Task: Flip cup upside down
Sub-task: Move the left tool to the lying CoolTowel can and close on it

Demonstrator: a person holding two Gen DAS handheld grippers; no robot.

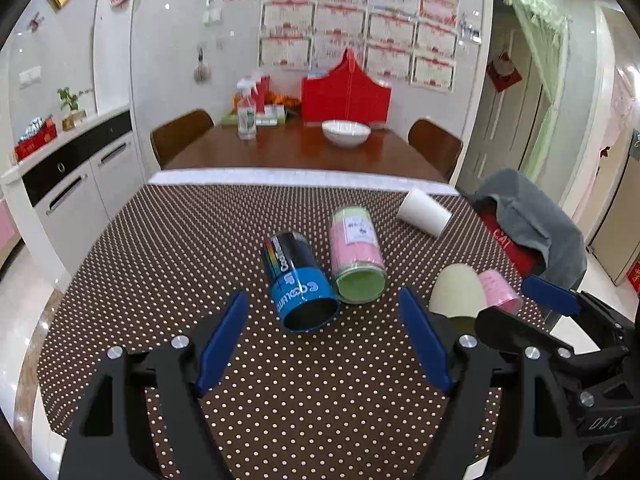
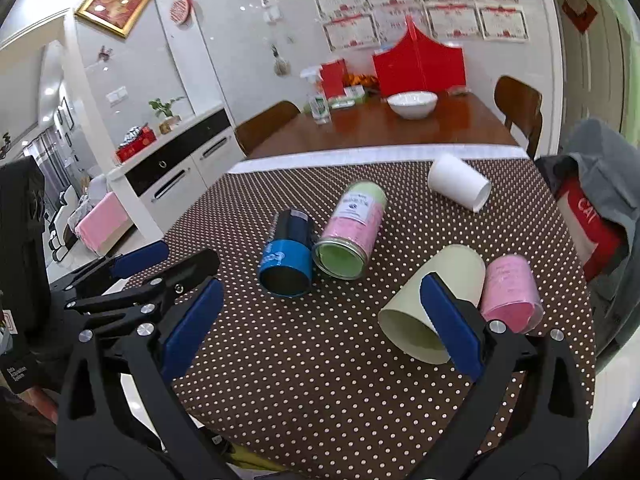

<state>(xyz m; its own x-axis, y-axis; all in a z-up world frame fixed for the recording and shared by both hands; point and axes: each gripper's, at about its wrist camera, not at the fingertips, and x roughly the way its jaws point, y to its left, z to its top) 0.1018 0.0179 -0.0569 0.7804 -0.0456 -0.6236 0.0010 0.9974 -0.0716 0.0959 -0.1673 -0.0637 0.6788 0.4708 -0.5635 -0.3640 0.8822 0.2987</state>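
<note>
Several cups lie on their sides on the brown dotted tablecloth (image 1: pixel 168 264). A blue and black cup (image 1: pixel 300 280) lies with its mouth toward me, next to a pink and green cup (image 1: pixel 356 252). A cream cup (image 2: pixel 436 300) and a small pink cup (image 2: pixel 510 292) lie at the right; a white cup (image 2: pixel 458 182) lies farther back. My left gripper (image 1: pixel 324 340) is open and empty, just short of the blue cup. My right gripper (image 2: pixel 320 324) is open and empty, its right finger in front of the cream cup.
A grey cloth over a red box (image 2: pixel 592 216) sits at the table's right edge. Behind is a wooden dining table with a white bowl (image 1: pixel 346 132), a spray bottle (image 1: pixel 246 114) and two chairs. A white cabinet (image 1: pixel 76 184) stands at the left.
</note>
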